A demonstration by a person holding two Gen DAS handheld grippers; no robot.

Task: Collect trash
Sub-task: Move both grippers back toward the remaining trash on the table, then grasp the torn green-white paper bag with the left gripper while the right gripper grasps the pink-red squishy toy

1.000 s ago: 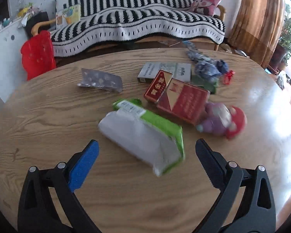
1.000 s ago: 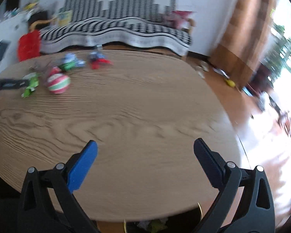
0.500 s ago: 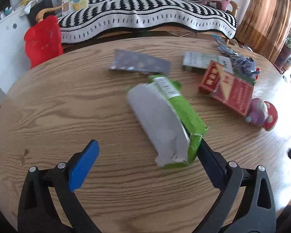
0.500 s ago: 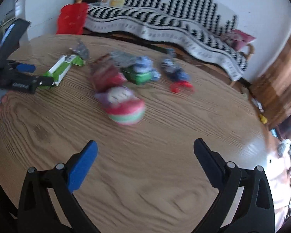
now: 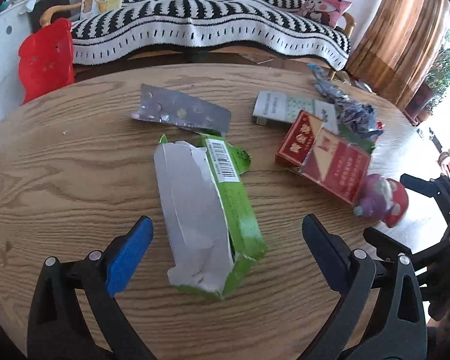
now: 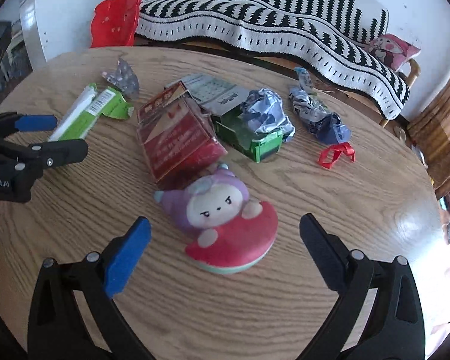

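A torn green and white carton (image 5: pixel 204 219) lies flat on the round wooden table (image 5: pixel 60 180), its near end between the fingers of my open left gripper (image 5: pixel 225 249). Behind it rests a silver blister sheet (image 5: pixel 180 111). Red cigarette packs (image 5: pixel 330 156), a grey box (image 5: pixel 285 106) and crumpled blue wrappers (image 5: pixel 357 114) lie to the right. In the right wrist view my open right gripper (image 6: pixel 225 246) straddles a purple and red plush toy (image 6: pixel 222 225). The red packs (image 6: pixel 177 138), a green box (image 6: pixel 249 138), crumpled wrappers (image 6: pixel 318 114) and a red ribbon (image 6: pixel 334 154) lie beyond.
A striped sofa (image 5: pixel 195 30) and a red plastic stool (image 5: pixel 45 60) stand behind the table. A brown curtain (image 5: pixel 399 36) hangs at the right. The left gripper (image 6: pixel 30 147) shows at the left edge of the right wrist view, beside the green carton (image 6: pixel 87 111).
The left gripper has shifted so the green carton sits centred between its fingers. The right gripper swung left and closer, from bare table to straddling the plush toy.
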